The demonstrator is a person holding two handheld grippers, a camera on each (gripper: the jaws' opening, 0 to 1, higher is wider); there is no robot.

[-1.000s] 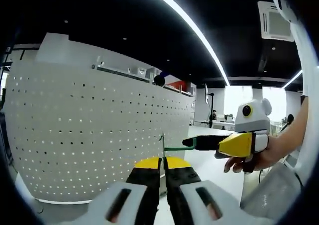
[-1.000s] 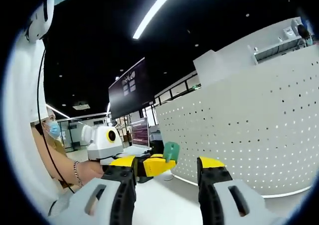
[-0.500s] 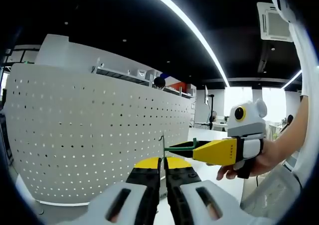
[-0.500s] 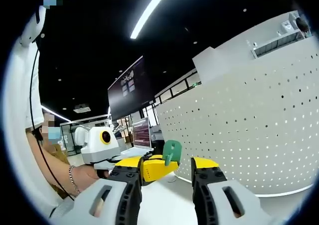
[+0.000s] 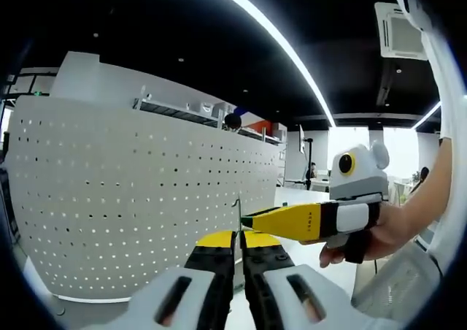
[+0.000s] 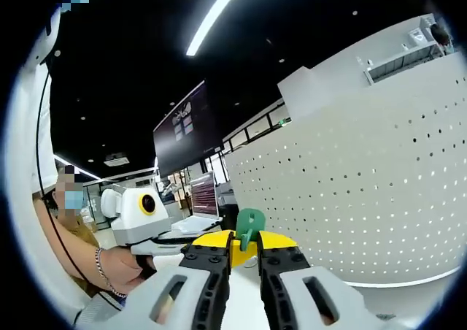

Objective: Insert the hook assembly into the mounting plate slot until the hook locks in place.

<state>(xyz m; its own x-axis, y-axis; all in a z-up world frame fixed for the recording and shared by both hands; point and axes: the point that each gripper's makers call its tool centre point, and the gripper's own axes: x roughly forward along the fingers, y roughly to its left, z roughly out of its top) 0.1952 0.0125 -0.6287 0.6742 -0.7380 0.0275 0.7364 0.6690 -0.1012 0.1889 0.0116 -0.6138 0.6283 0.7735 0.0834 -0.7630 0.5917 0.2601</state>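
At lower centre of each view, the left gripper (image 5: pixel 238 244) pinches a thin green metal plate (image 5: pixel 238 215) edge-on, while the right gripper (image 6: pixel 243 248) clamps a green plastic hook (image 6: pixel 248 223) beside the white perforated curved panel (image 5: pixel 131 198).

We counted two grippers, the left gripper (image 5: pixel 238 251) and the right gripper (image 6: pixel 241 255). We saw one green hook assembly (image 6: pixel 249 222), one thin mounting plate (image 5: pixel 238 215) seen edge-on, and one white perforated panel (image 5: pixel 139 198). There were two monitors: one large dark screen (image 6: pixel 188 126) and one smaller lit screen (image 6: pixel 205 196).
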